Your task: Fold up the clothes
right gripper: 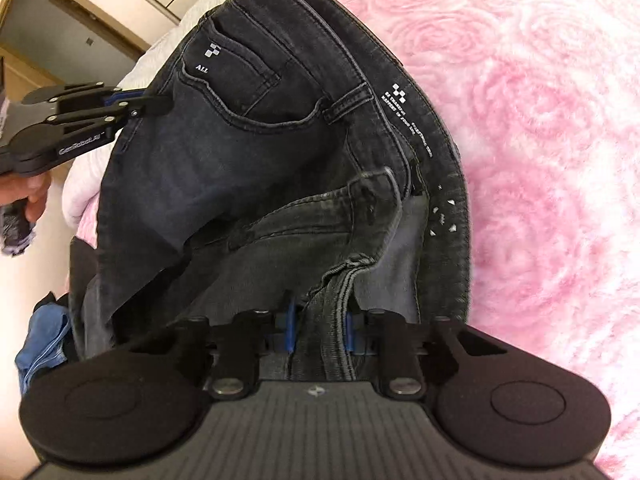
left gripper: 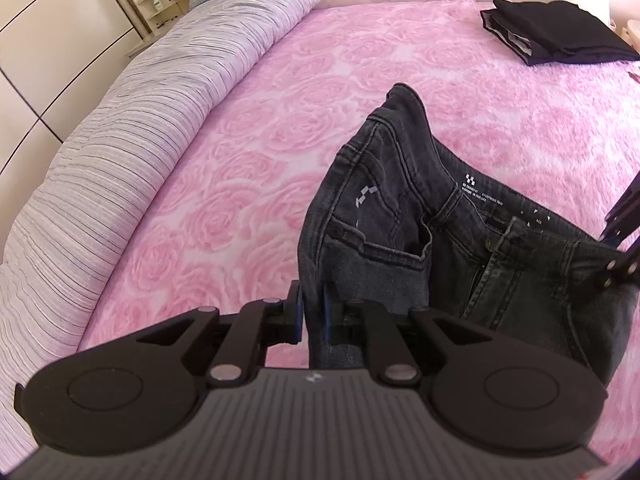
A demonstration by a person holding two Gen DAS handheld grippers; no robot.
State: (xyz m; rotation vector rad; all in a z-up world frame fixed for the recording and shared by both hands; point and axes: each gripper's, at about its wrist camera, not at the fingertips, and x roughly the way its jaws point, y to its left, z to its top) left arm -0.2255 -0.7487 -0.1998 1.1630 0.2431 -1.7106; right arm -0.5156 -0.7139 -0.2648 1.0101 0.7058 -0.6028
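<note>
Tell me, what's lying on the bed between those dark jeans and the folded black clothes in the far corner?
Nothing: in the left wrist view, only bare pink rose-patterned blanket stretches between the jeans and the folded black clothes.

Jeans (right gripper: 248, 168) legs beyond frame edge

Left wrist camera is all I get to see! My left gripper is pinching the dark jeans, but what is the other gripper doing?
Observer: The right gripper has the jeans between its blue pads, pinching a seamed edge near the open fly.
Operator: Is there anything else to fold that I can't see?
Observer: Yes, some blue cloth lies low at the left edge of the right wrist view, beside the jeans.
Operator: Can you see who holds my gripper?
Observer: Only a hand, wrapped under the left gripper, whose tips clamp the jeans' side edge.
</note>
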